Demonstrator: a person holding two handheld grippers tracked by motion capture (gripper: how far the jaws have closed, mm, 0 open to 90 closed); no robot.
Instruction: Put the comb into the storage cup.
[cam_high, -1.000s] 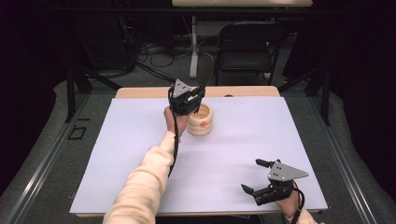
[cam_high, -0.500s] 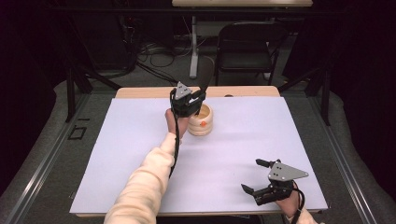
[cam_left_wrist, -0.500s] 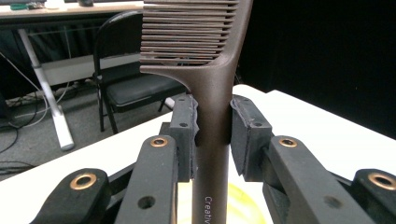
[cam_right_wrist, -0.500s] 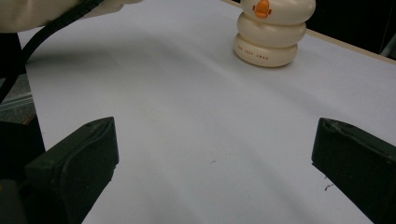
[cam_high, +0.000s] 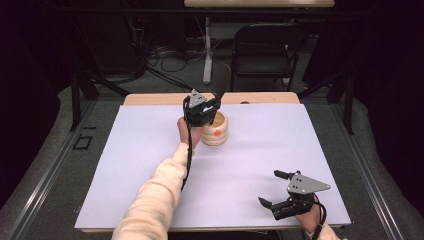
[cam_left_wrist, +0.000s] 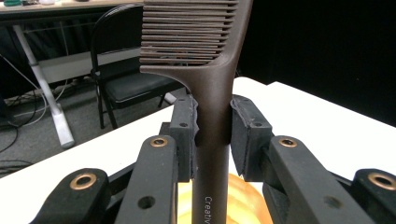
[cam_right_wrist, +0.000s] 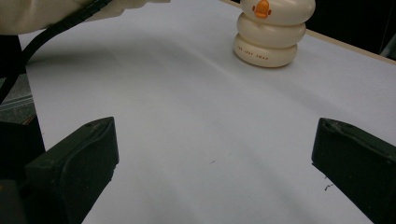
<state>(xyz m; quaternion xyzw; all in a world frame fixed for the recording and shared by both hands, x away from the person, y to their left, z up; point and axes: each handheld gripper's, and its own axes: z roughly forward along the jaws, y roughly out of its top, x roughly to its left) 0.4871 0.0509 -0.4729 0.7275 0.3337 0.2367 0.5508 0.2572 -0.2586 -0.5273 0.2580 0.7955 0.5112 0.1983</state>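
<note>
Left gripper (cam_left_wrist: 212, 135) is clamped on the comb (cam_left_wrist: 205, 60) handle, pads pinching the shaft just below the teeth. Comb stands upright, lower end down inside the holder (cam_high: 216, 131); in the high view the left gripper (cam_high: 205, 111) sits right over the holder's mouth with the comb (cam_high: 221, 80) sticking up behind it.

Progress, my read: either the comb is being lifted out or seated in; can't tell which from this. Either way it's mid-transfer: not released, not clear of the holder.

Right gripper (cam_high: 280, 192) idles near the front right corner of the desk (cam_high: 125, 165), jaws wide apart, nothing between them. Its own view looks across bare sheet to the holder (cam_right_wrist: 273, 32), well apart.

Materials:
- Comb: dark brown matte plastic, round shaft flaring into a flat head, fine parallel teeth, small white lettering on the handle.
- Holder: cream, glossy, stacked rounded rings like a squat snowman, orange mark on front, small print low on the base ring.
- Desk: smooth white sheet over a wood top, wood edge showing at the far side.
- Gripper pads: black, slightly rough rubbery faces.
</note>
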